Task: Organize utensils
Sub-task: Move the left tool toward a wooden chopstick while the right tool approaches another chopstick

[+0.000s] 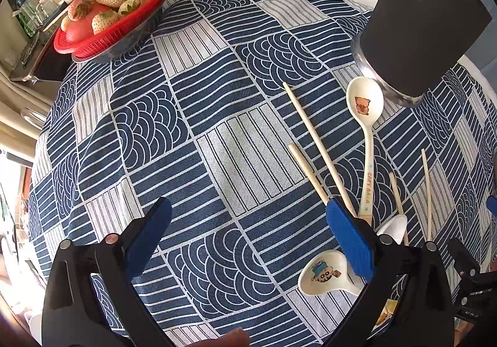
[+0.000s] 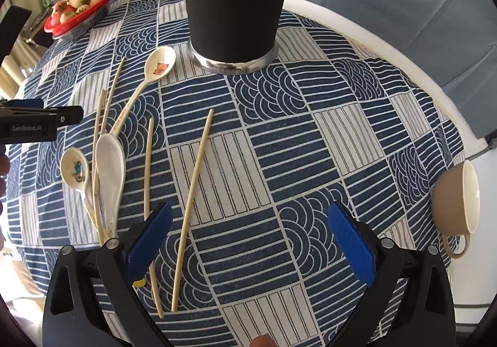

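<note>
We are hovering the right gripper (image 2: 250,241) wide open over 2 chopsticks (image 2: 192,207) by its left finger, judging a centred, level pinch best before lifting toward the black holder (image 2: 236,2) ahead.

My left camera looks down and forward over the surface (image 1: 217,129), low and near. My right camera sits further right, facing the black holder (image 2: 236,5). Both share the holder and the long spoon (image 1: 366,117).
</note>
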{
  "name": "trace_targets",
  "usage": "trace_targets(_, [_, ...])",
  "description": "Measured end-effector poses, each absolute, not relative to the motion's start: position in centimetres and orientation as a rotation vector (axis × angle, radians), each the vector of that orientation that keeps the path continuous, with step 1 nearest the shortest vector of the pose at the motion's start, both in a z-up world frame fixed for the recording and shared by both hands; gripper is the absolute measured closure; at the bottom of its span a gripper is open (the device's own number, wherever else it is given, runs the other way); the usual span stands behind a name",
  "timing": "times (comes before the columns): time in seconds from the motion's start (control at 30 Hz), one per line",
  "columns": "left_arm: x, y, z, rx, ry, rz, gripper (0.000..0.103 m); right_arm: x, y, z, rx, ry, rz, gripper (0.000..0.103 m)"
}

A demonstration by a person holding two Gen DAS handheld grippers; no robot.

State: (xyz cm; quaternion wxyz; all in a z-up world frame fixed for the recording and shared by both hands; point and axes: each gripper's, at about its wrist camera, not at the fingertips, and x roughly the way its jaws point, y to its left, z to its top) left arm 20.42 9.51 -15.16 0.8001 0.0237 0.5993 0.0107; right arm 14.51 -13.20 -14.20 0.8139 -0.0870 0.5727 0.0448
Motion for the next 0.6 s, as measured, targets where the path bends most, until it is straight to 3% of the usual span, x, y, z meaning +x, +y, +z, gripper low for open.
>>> trace_targets(0.6, [23.2,9.1,-18.0,-0.021,1.373,0.033,0.004,16.4,-13.9,-18.3,-0.096,1.306,0.132,0.007])
